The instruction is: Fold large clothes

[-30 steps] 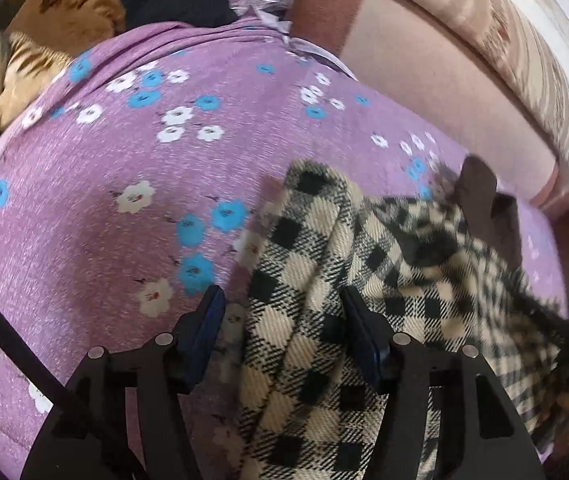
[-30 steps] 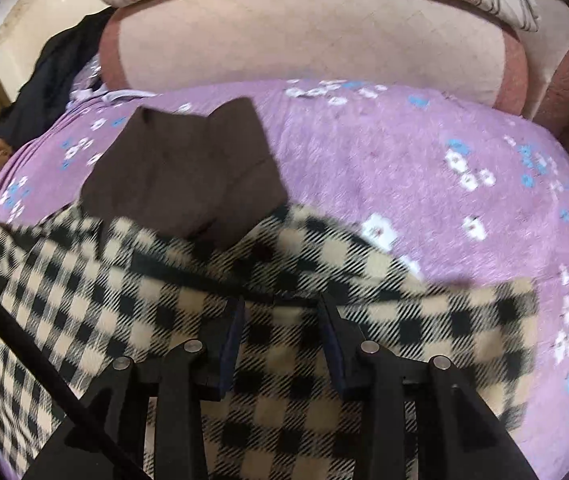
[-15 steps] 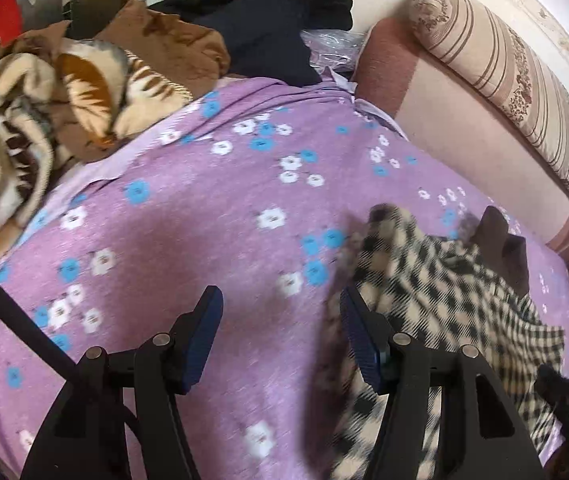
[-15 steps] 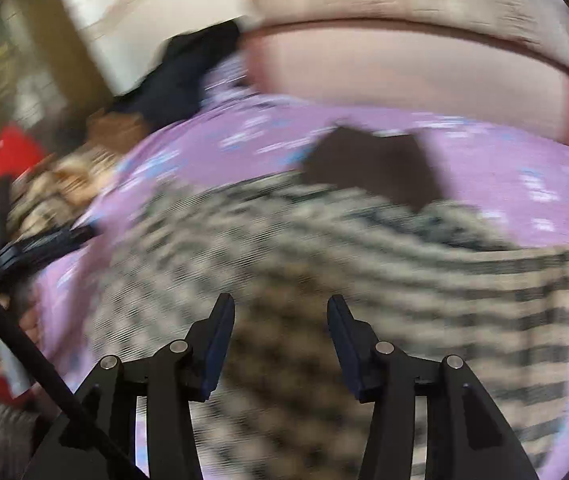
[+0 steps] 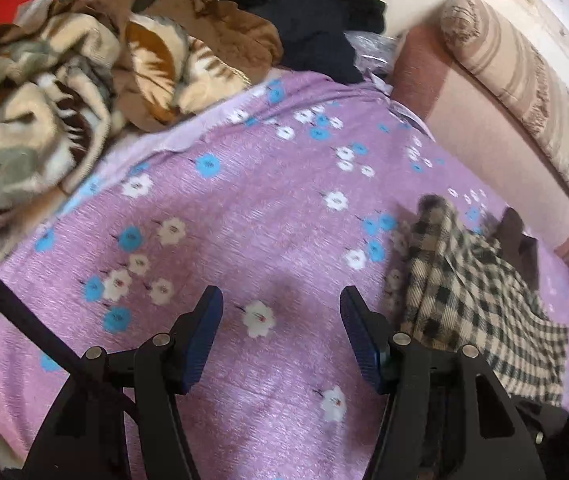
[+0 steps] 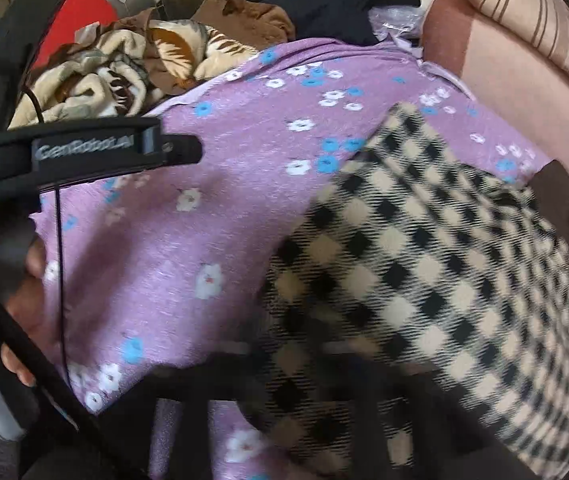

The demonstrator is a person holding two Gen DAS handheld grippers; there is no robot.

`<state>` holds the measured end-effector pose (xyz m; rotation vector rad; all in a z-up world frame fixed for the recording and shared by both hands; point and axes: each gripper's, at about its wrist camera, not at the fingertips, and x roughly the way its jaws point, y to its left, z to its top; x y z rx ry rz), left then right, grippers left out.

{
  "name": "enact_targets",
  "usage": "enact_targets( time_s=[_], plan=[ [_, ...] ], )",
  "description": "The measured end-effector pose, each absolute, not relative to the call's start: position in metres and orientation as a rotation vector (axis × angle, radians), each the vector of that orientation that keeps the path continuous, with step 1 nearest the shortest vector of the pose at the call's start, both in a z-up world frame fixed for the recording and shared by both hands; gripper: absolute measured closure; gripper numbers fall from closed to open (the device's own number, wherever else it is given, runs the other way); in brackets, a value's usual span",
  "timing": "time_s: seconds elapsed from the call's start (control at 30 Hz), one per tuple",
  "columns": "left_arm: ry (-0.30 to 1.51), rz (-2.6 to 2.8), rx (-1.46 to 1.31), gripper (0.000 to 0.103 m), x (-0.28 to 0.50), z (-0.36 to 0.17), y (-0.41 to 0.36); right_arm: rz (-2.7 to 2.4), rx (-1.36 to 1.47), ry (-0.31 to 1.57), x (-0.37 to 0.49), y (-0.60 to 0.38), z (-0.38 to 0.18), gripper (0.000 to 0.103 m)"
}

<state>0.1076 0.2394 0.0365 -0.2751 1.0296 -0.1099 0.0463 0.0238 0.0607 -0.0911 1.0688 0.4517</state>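
Left gripper was held apart over the floral sheet; the right's state could not be told. Checked garment was bunched, folding unfinished.

Soft daylight, fisheye edges, right view motion-blurred

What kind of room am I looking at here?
Probably a bedroom or living room at home: a purple floral sheet covers a bed or couch, a striped bolster pillow lies along its pink backrest, and rumpled blankets are heaped at one end.
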Motion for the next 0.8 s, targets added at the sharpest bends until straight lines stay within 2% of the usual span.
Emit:
enact_targets(
  time_s=[0.37,0.47,0.63,0.7,0.8],
  plan=[
    [1.109,-0.488,-0.328,0.044,0.096,0.025,0.176,0.382,0.279,1.085,0.053,-0.081,0.05,0.101],
    [1.156,-0.56,-0.3,0.054,0.096,0.014,0.154,0.376,0.321,1.079,0.051,-0.09,0.049,0.101],
    [1.187,-0.642,-0.264,0.063,0.096,0.002,0.127,0.364,0.385,1.068,0.05,-0.111,0.048,0.101],
    [1.197,-0.663,-0.247,0.077,0.092,-0.001,0.12,0.365,0.413,1.062,0.048,-0.117,0.049,0.101],
    [1.202,-0.663,-0.231,0.085,0.087,-0.001,0.115,0.386,0.45,1.05,0.047,-0.12,0.052,0.101]
  ],
)
